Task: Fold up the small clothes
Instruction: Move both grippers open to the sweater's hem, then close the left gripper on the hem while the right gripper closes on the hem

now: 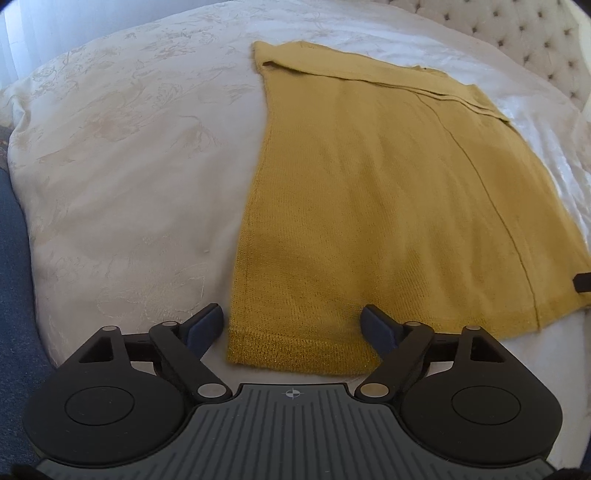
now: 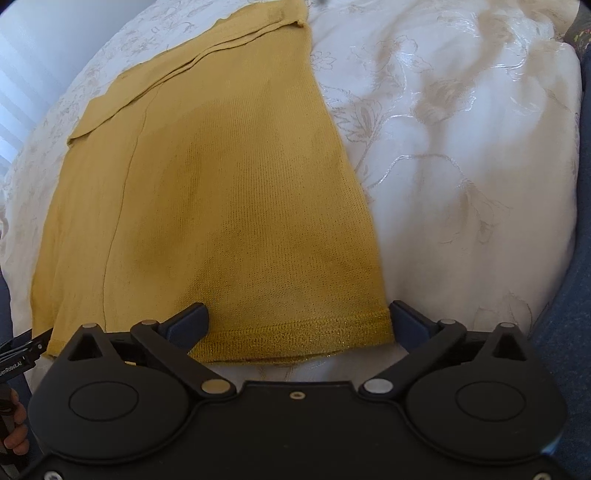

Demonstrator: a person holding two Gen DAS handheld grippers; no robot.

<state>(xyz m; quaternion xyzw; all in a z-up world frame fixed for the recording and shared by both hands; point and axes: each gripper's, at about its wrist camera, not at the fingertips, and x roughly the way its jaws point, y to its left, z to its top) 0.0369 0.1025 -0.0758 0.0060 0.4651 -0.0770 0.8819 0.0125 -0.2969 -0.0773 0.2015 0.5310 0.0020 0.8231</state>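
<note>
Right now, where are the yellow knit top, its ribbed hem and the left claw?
yellow knit top [image 1: 369, 177]: left wrist view, middle of the fabric.
ribbed hem [image 2: 295, 341]: right wrist view, near edge band.
left claw [image 1: 291, 325]: left wrist view, between fingertips.

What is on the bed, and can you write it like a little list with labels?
surface: white bedspread with a pale flower pattern
garment: mustard-yellow knitted top, lying flat, sides already folded inward into a long panel
near edge: ribbed hem facing both grippers
left gripper: open, fingers either side of the hem's left corner, not pinching
right gripper: open wide, fingers spanning the hem's right corner, not pinching
behind: tufted headboard
fold state: lengthwise fold done, crosswise fold not yet done
</note>
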